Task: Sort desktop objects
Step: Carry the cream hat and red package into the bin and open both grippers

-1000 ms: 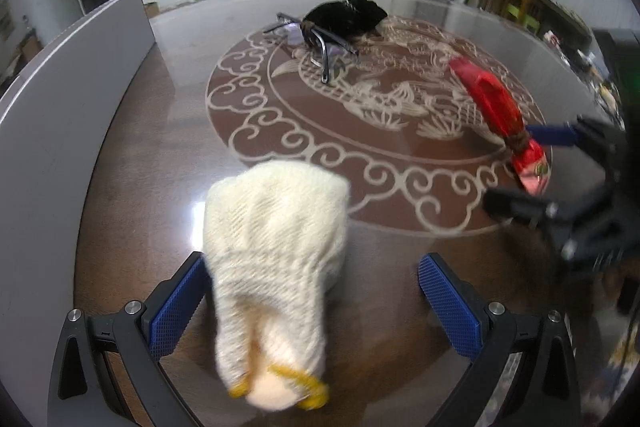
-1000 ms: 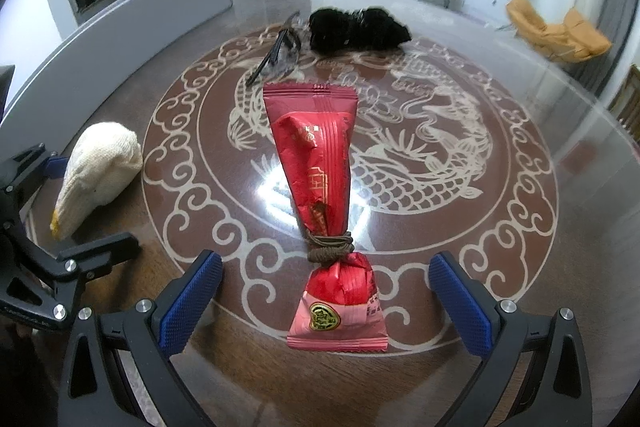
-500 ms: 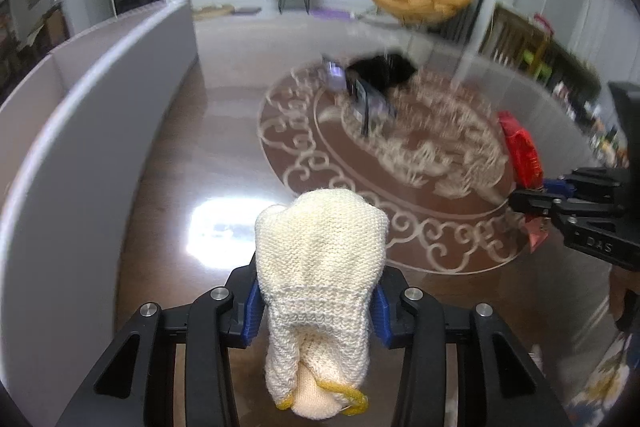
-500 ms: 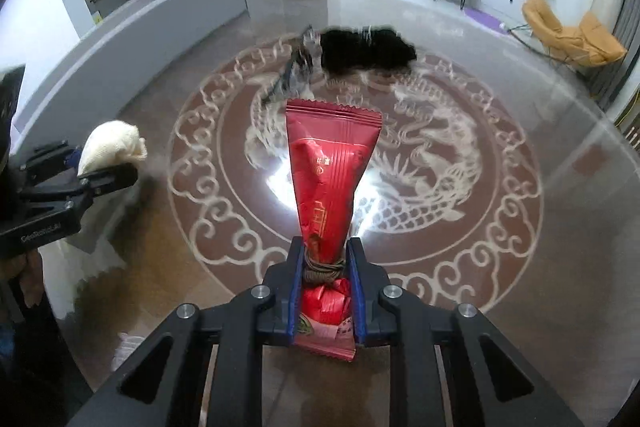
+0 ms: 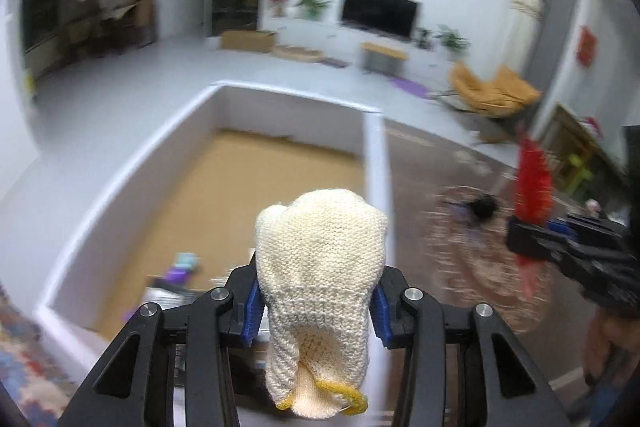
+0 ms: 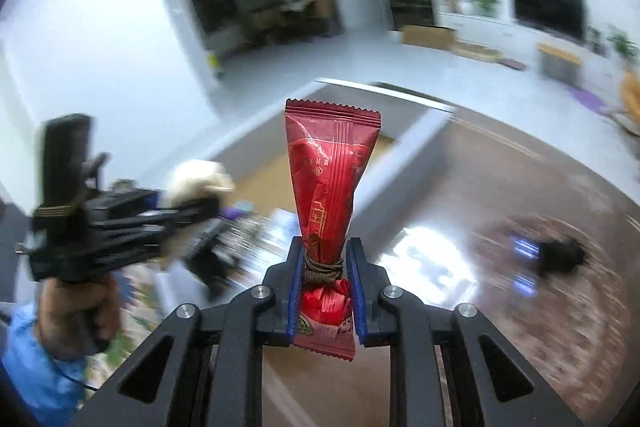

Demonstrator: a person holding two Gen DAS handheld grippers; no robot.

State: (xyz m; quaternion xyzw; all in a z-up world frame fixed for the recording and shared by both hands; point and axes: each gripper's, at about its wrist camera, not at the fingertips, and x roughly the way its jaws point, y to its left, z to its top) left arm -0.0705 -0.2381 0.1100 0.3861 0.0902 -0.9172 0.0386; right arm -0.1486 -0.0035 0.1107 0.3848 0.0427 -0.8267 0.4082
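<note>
My left gripper (image 5: 316,307) is shut on a cream knitted glove (image 5: 320,251), which stands up between the blue pads above the near end of a white-walled box (image 5: 376,167). My right gripper (image 6: 324,287) is shut on a red snack packet (image 6: 330,179), pinched at its tied neck and held upright in the air. In the right wrist view the left gripper (image 6: 192,211) with the glove (image 6: 200,179) is to the left. In the left wrist view the right gripper (image 5: 556,247) carries the packet (image 5: 534,183) at the right.
The box has a cardboard-brown floor (image 5: 260,187) with several small items (image 5: 182,267) at its near end. A black object (image 6: 560,255) lies on the dark patterned table (image 6: 540,307) to the right. A person's hand (image 6: 76,307) and blue sleeve (image 6: 28,367) hold the left gripper.
Both grippers went from open around the glove and the packet on the table to shut on them. Both then rose and swung left toward the white-walled box.
</note>
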